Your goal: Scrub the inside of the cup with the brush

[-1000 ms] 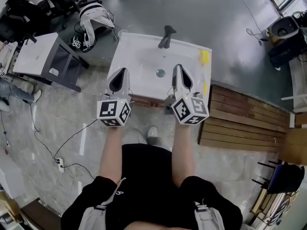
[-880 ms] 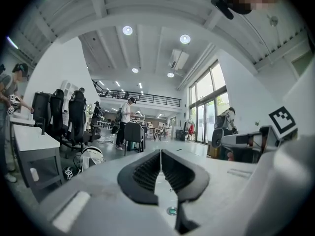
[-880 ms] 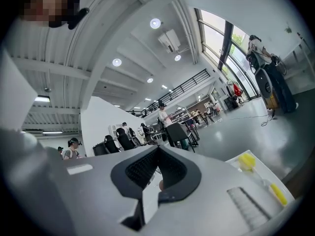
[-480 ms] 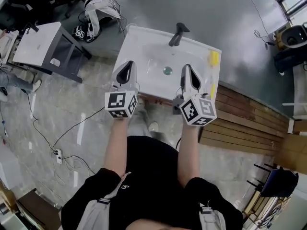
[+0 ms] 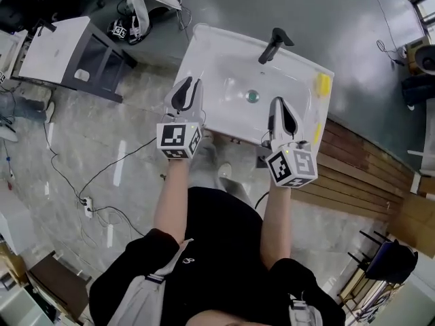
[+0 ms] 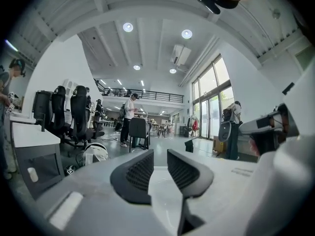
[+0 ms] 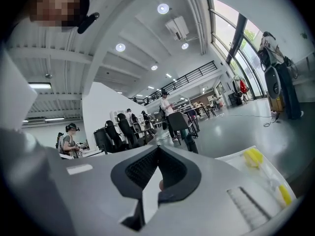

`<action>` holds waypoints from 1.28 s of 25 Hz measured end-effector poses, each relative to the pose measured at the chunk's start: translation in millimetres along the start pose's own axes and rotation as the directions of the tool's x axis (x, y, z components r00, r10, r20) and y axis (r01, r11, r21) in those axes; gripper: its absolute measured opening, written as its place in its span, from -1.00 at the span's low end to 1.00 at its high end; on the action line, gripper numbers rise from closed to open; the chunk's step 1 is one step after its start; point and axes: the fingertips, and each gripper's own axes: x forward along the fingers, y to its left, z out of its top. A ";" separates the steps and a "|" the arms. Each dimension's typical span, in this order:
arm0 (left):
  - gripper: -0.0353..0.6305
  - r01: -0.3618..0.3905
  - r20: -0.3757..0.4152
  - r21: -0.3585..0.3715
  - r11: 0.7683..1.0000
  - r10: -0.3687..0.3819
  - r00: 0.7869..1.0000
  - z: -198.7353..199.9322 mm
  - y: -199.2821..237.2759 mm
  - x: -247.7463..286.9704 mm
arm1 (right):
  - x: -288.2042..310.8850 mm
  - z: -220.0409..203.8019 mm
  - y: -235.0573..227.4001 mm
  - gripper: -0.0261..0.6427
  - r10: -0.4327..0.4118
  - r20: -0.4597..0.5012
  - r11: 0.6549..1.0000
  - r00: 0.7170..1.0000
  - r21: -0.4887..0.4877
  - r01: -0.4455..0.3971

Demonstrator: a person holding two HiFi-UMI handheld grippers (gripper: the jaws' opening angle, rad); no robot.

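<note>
Jaws of your left gripper [image 5: 189,85] have just been opening slightly, nothing between. Right gripper [image 5: 279,104] is keeping jaws pressed together, empty. Cup isn't showing anywhere. Yellow thing [image 5: 323,82], maybe brush, is lying on sink [image 5: 211,60] rim. Risk: reaching hastily, you're knocking it off.

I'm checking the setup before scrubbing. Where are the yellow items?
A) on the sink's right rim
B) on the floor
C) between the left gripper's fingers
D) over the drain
A: the yellow items lie along the right rim of the sink, clear of the drain.
</note>
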 end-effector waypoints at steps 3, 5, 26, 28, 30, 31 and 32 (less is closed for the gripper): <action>-0.58 0.017 -0.009 -0.009 1.000 -0.017 1.000 -13.1 8.3 7.8 | 6.2 -6.2 -2.9 -0.92 -0.010 -0.022 1.000 1.000 -0.004 0.010; -0.52 0.042 -0.005 -0.010 0.999 -0.042 0.999 -19.9 10.4 14.3 | 12.1 -9.0 -5.9 -0.92 -0.018 -0.034 1.000 0.999 -0.006 0.018; -0.12 0.099 -0.042 0.014 0.995 -0.098 0.994 -58.8 53.5 104.2 | 77.1 -37.3 -26.5 -0.92 -0.072 -0.162 0.997 0.984 -0.037 0.067; -0.10 0.106 -0.046 0.013 0.994 -0.105 0.993 -62.6 56.2 111.7 | 80.6 -39.4 -29.3 -0.92 -0.081 -0.169 0.996 0.982 -0.040 0.076; -0.09 0.113 -0.050 0.012 0.994 -0.112 0.992 -66.8 59.2 119.0 | 84.7 -41.3 -31.4 -0.92 -0.089 -0.176 0.996 0.980 -0.041 0.083; -0.07 0.116 -0.052 0.012 0.993 -0.115 0.992 -69.0 60.8 122.6 | 87.0 -42.2 -32.3 -0.92 -0.092 -0.179 0.995 0.980 -0.041 0.086; -0.06 0.119 -0.054 0.011 0.993 -0.119 0.991 -71.0 62.3 126.2 | 89.3 -43.3 -33.1 -0.92 -0.096 -0.182 0.995 0.979 -0.042 0.090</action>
